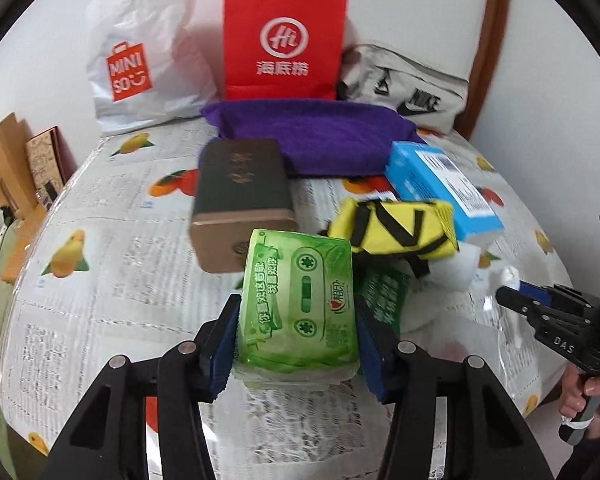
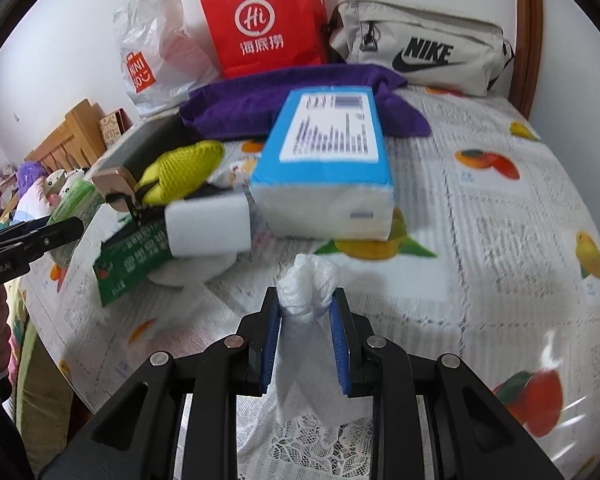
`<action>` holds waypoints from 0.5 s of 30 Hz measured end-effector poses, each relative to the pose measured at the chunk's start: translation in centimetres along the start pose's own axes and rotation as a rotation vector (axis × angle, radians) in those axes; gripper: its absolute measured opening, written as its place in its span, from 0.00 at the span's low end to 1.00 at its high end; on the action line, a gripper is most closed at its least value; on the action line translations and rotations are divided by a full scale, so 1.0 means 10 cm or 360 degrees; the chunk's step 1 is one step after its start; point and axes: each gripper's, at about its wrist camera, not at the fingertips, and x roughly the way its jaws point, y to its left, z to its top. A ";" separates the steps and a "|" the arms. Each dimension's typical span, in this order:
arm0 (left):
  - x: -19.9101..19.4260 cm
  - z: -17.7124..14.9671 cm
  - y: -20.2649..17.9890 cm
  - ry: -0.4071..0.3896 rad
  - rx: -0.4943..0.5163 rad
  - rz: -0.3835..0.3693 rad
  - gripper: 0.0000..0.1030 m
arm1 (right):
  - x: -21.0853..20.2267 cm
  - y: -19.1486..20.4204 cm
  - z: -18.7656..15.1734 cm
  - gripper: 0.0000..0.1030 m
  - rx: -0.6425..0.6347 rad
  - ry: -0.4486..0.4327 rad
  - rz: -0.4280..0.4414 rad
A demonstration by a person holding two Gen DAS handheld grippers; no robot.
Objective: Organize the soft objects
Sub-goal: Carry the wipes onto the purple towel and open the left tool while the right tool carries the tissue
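Left gripper [image 1: 296, 334]: you have it clamped on the green tissue pack [image 1: 300, 310], both blue pads pressed against its sides, the pack raised above the table [image 1: 100, 304].
Right gripper [image 2: 305, 338]: you are gripping a crumpled white tissue [image 2: 306, 292], which bunches above the pads and hangs below them.
Pile ahead of you: a yellow mesh bag [image 1: 396, 228] lies against the blue tissue box [image 1: 444, 188], with a dark green packet [image 1: 382, 294] and a white sponge block [image 2: 208, 226] just beside it.
Dark box [image 1: 240, 196]: it lies left of the pile, touching the purple towel [image 1: 312, 136].
Back wall: white plastic bag [image 1: 140, 56], red paper bag [image 1: 284, 40] and grey pouch [image 1: 404, 84] stand in a row.
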 end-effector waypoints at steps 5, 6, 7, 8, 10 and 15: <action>-0.05 0.16 0.13 -0.0019 -0.0057 0.0029 0.49 | -0.12 0.02 0.17 0.24 -0.0006 -0.0038 0.0018; -0.06 0.19 0.14 -0.0021 -0.0062 0.0035 0.49 | -0.14 0.02 0.22 0.24 -0.0006 -0.0046 0.0022; -0.06 0.22 0.16 -0.0025 -0.0065 0.0040 0.49 | -0.16 0.02 0.28 0.24 -0.0007 -0.0056 0.0020; -0.07 0.26 0.17 -0.0034 -0.0070 0.0047 0.49 | -0.18 0.02 0.33 0.24 -0.0009 -0.0067 0.0018; -0.07 0.33 0.21 -0.0041 -0.0084 0.0056 0.49 | -0.20 0.03 0.40 0.24 -0.0017 -0.0083 0.0024; -0.06 0.53 0.27 -0.0059 -0.0100 0.0082 0.49 | -0.20 0.03 0.67 0.24 -0.0040 -0.0111 0.0027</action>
